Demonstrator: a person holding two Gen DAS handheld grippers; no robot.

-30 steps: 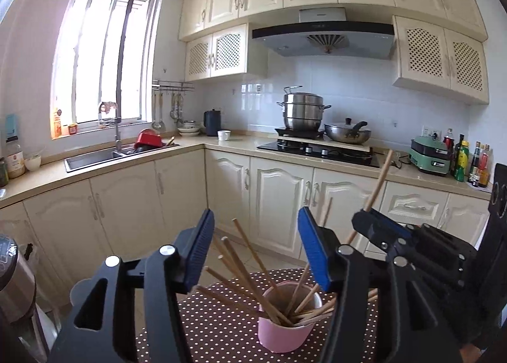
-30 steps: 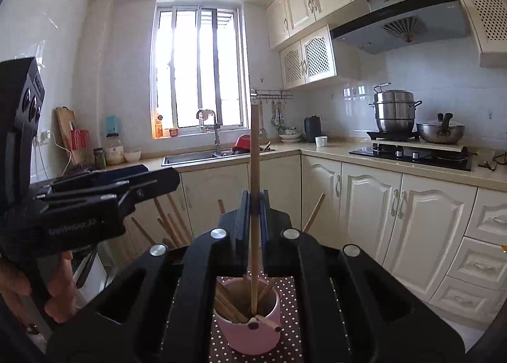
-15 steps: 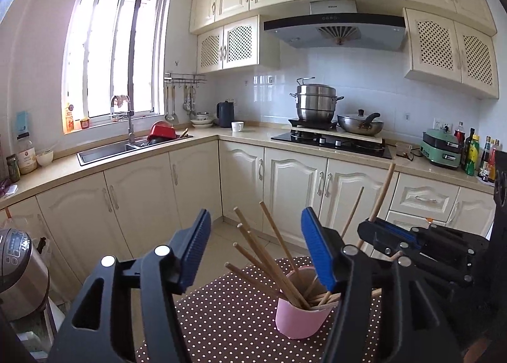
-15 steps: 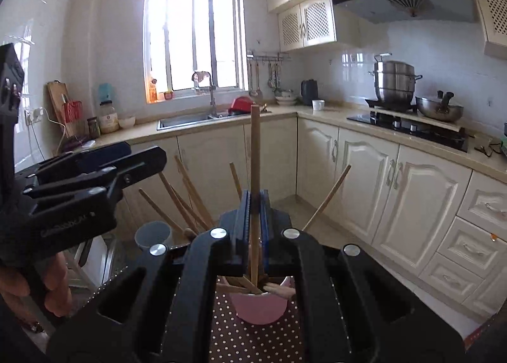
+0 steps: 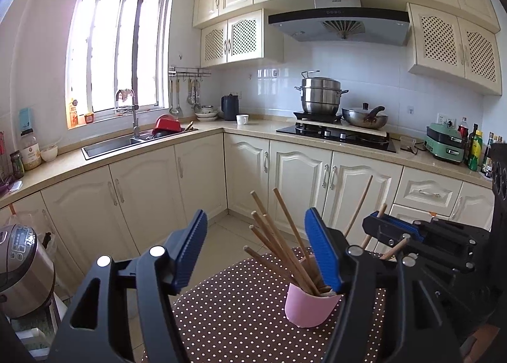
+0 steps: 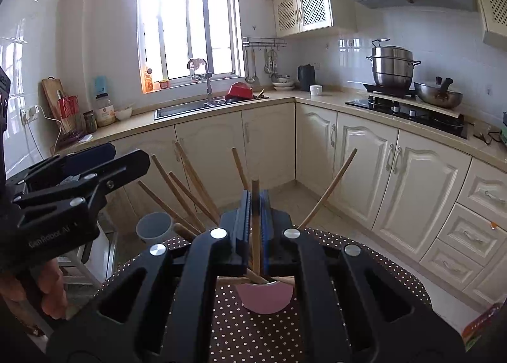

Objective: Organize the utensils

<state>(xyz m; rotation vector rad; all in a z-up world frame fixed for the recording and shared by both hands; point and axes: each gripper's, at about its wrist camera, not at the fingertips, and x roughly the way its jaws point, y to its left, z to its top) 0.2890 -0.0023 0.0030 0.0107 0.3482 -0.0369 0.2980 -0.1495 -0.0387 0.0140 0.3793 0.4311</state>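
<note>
A pink cup (image 5: pixel 304 309) stands on the brown polka-dot tablecloth (image 5: pixel 228 306) with several wooden chopsticks (image 5: pixel 279 245) fanned out of it. My left gripper (image 5: pixel 255 214) hovers before the cup, its jaws opening, nothing pressed between the blue pads. My right gripper (image 6: pixel 255 195) is shut on one upright chopstick (image 6: pixel 255 223) directly over the pink cup (image 6: pixel 264 301), whose rim is partly hidden by the gripper body. In the left wrist view the right gripper (image 5: pixel 374 220) sits just right of the cup. In the right wrist view the left gripper (image 6: pixel 126 160) is at the left.
The tablecloth (image 6: pixel 240 331) ends just past the cup, with floor and cream cabinets (image 5: pixel 301 179) beyond. A rice cooker (image 5: pixel 22 268) stands low at the left. A grey bin (image 6: pixel 155 230) sits beyond the table's left edge. A person's hand (image 6: pixel 47 293) holds the left gripper.
The chopstick in the right gripper now sticks out far less above the pads. The left jaws have widened a little, and the cup has shifted right in the left wrist view.
</note>
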